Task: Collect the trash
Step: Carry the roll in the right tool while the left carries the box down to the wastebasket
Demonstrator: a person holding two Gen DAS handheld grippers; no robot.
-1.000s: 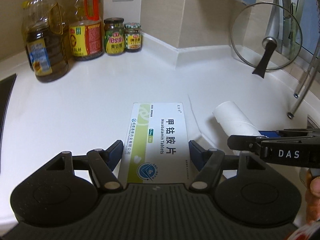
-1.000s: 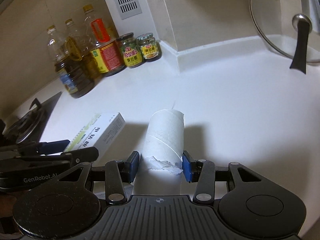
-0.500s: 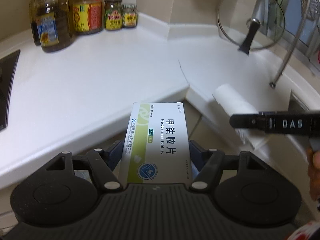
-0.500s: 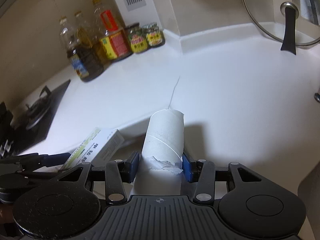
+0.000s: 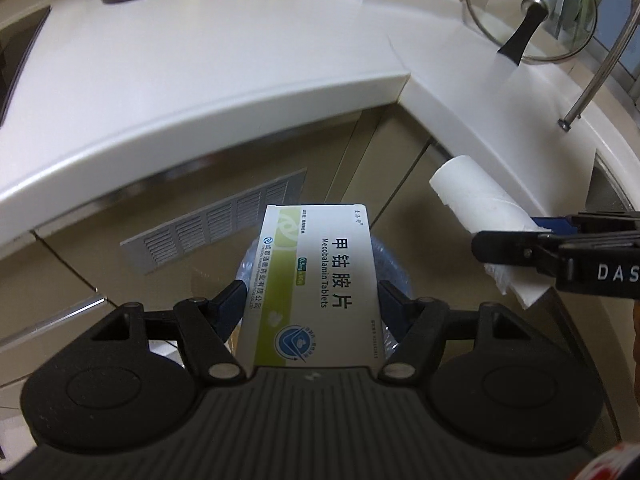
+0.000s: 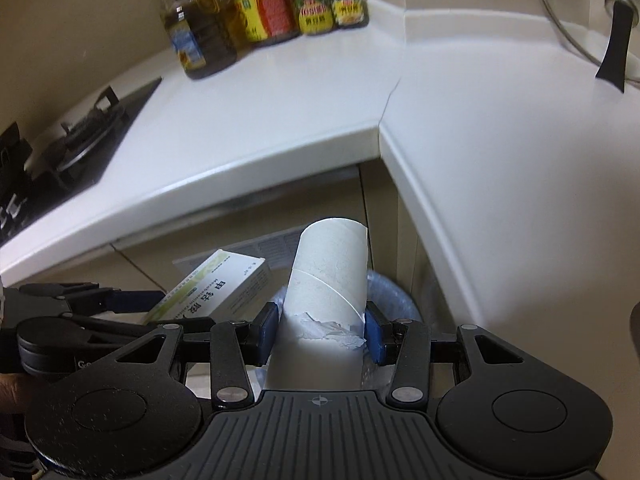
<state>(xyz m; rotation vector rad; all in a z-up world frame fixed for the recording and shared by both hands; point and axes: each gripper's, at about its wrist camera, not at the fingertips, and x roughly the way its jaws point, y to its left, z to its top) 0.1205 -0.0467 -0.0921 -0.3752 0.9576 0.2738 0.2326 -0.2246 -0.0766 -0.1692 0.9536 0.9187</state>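
1. Currently two grippers are showing, one in each hand: the left gripper is clenching one medicine box by its long sides, and the right gripper is clenching one cardboard tube with a scrap of torn paper clinging near its pads
2. Both items are hanging off the counter, in front of the beige cabinet doors, with the box just left of the tube in the right wrist view
3. One bin lined with a bluish plastic bag is sitting beneath them; its rim is peeking out behind the box in the left wrist view and around the tube in the right wrist view
4. One white countertop is wrapping around an inner corner above the bin
5. Against the far wall, the right wrist view is showing two oil bottles clearly, the front one dark, one yellow-and-red bottle, and two small jars standing side by side
6. One glass lid with a black handle is leaning at the right of the counter
7. One black gas hob is sitting at the left end
8. One slatted vent grille is lying on a cabinet door below the counter edge
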